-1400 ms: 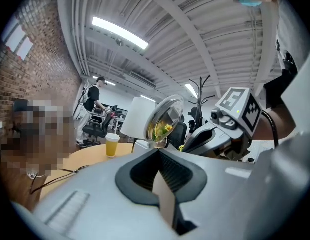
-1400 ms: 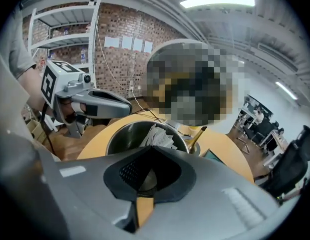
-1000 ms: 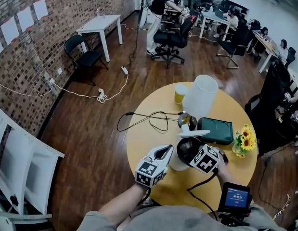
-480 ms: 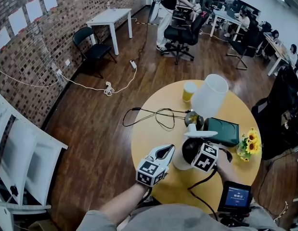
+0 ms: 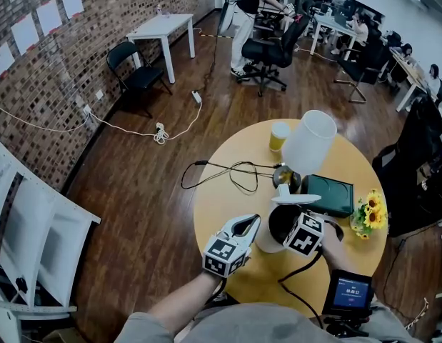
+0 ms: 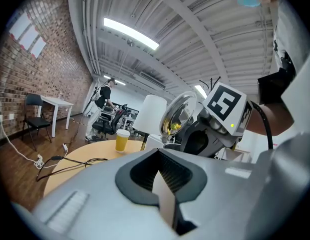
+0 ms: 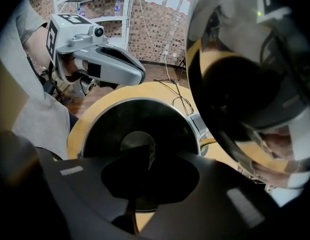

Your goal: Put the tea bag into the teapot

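Note:
On the round yellow table [image 5: 221,206] stands a white teapot [image 5: 267,240] with a dark mouth [image 7: 139,134]; its shiny lid [image 7: 245,84] is tipped up. My right gripper [image 5: 286,225] points steeply down into that mouth. Its jaws have just been opening, and a small dark flat piece with a pale edge, likely the tea bag [image 7: 145,156], hangs between them over the opening. My left gripper [image 5: 247,224] waits level just left of the pot. It is shut on a thin white paper strip [image 6: 165,196].
A lamp with a white shade [image 5: 308,141] stands behind the pot, with a yellow cup [image 5: 279,136], a green case [image 5: 328,195] and sunflowers [image 5: 368,216] around it. A black cable [image 5: 228,174] loops over the table's left part. A small screen [image 5: 348,291] sits by my right arm.
The head view has shifted a little since the first frame. Both grippers stay where they were beside and over the teapot; the right one has rolled slightly.

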Available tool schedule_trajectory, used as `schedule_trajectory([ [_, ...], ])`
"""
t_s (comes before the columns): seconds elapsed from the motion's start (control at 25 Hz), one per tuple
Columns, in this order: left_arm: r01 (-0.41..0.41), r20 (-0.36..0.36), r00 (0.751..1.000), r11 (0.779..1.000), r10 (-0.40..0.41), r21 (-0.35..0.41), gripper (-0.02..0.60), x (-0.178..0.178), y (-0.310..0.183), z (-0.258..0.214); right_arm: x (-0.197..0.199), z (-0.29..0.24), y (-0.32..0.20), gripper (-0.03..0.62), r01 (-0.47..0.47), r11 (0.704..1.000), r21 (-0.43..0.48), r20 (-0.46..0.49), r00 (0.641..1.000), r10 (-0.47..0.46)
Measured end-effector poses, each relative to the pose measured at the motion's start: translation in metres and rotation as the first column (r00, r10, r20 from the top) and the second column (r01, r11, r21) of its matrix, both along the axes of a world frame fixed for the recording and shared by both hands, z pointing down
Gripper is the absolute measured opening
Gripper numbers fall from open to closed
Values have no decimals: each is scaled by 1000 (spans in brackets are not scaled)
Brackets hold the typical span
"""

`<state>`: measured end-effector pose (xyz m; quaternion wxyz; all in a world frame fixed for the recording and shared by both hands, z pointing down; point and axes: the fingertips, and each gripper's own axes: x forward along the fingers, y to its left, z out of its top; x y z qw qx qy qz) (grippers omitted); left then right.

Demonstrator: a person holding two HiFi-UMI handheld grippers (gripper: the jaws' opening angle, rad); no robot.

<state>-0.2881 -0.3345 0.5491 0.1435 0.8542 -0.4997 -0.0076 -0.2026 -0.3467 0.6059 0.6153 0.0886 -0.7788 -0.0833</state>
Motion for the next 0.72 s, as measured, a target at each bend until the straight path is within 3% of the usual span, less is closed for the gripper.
schedule_trajectory([
  [0.2,0,-8,1000,1000,0,2,0,-1,1,-7,-1,-4,-2,52,-15,1000,15,32,999,14],
  [0.36,-15,3,1000,1000,15,15,0,5,1,-11,-2,-12,-6,48,-86,995,49,160,984,77],
  [0.48,-39,16,999,999,38,31,0,12,2,-18,-4,-26,-7,32,-162,983,88,294,947,130],
  [0.72,-108,43,994,992,105,66,0,39,10,-37,13,-54,2,11,-333,933,138,503,835,223],
])
